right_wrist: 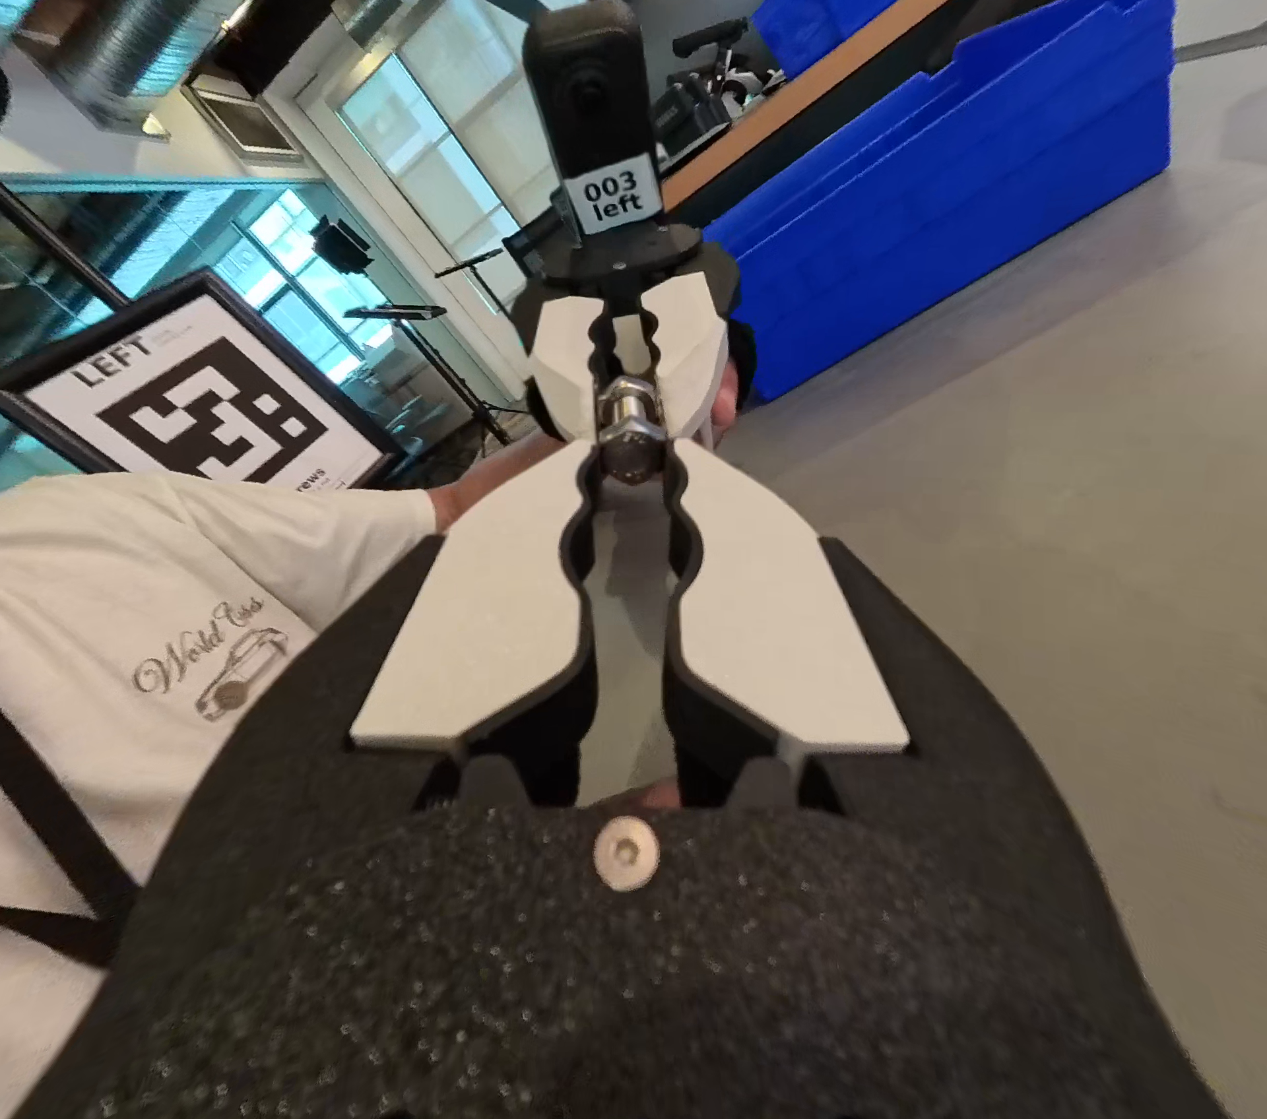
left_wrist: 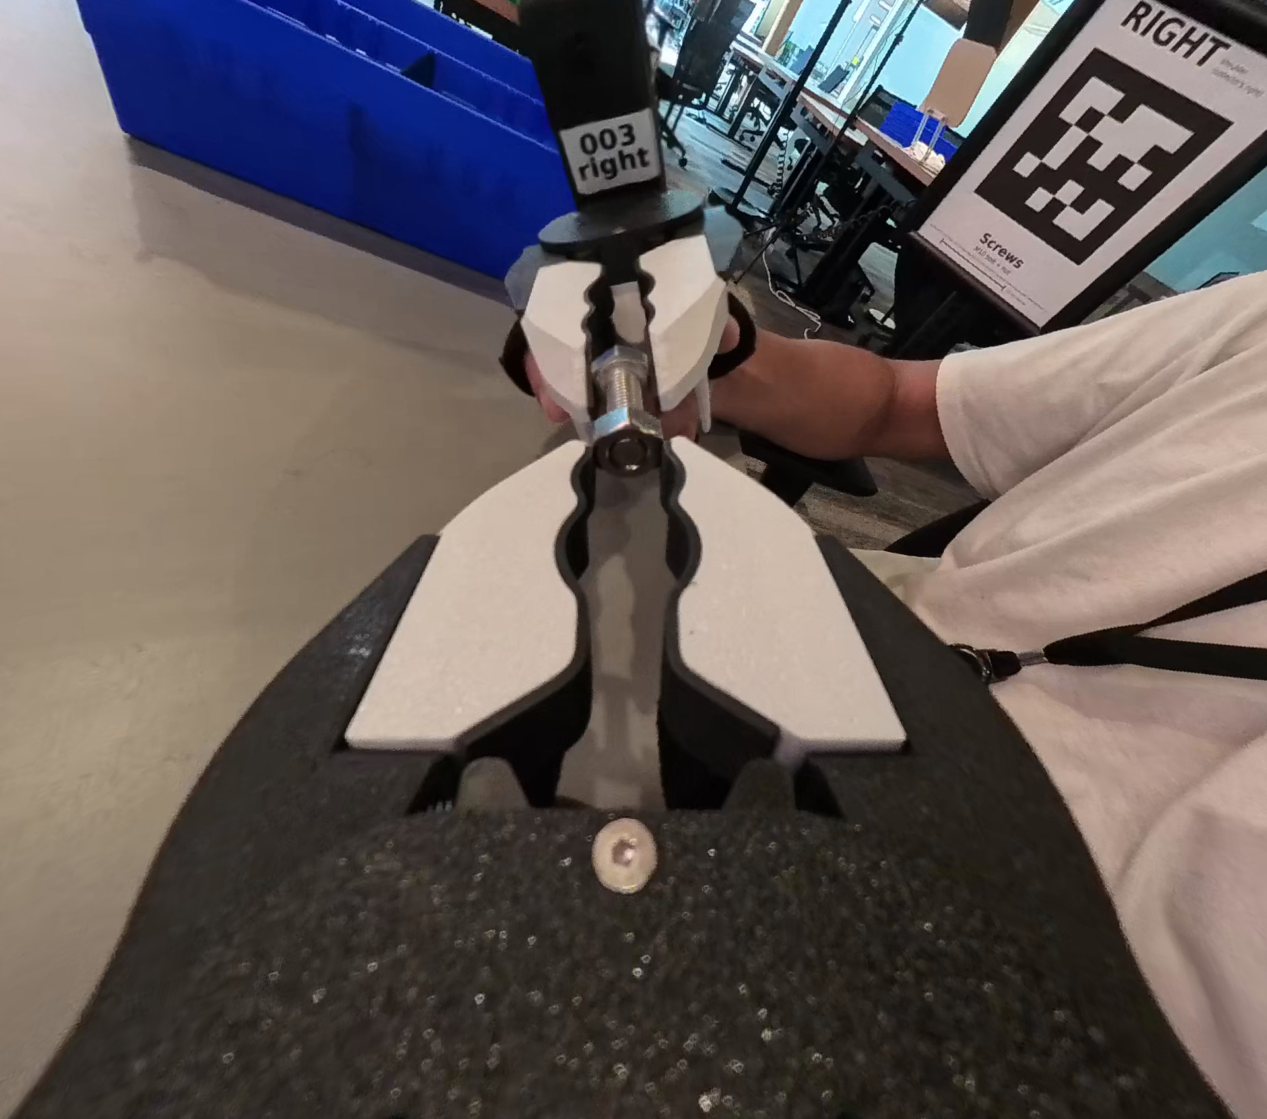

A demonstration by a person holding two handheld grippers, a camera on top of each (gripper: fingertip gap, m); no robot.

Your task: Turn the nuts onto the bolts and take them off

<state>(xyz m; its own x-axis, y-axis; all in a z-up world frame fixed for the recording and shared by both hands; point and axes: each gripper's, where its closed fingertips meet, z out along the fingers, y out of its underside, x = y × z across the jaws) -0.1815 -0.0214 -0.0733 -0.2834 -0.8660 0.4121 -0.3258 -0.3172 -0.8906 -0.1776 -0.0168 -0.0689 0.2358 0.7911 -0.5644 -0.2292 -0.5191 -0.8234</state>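
Note:
A silver bolt [left_wrist: 619, 388] hangs in the air between my two grippers, which face each other tip to tip. In the left wrist view my left gripper [left_wrist: 625, 461] is shut on the nut [left_wrist: 629, 425] at the bolt's near end. The right gripper [left_wrist: 620, 361] is shut on the bolt's hex head [left_wrist: 619, 361] at the far end. In the right wrist view my right gripper [right_wrist: 627, 464] grips the hex head [right_wrist: 627, 455]. Beyond it are the shaft [right_wrist: 627, 409] and the nut [right_wrist: 626, 384], held in the left gripper [right_wrist: 626, 381].
The grey table [left_wrist: 206, 400] lies below; it also shows in the right wrist view [right_wrist: 994, 538]. A long blue bin [left_wrist: 308, 113] stands on it, also seen from the right [right_wrist: 925, 236]. Framed marker signs [left_wrist: 1111, 154] [right_wrist: 199, 400] stand at either side. A person's arm and white shirt [left_wrist: 1028, 435] are close by. Only a small space, under 4 cm, lies between the two pairs of fingers.

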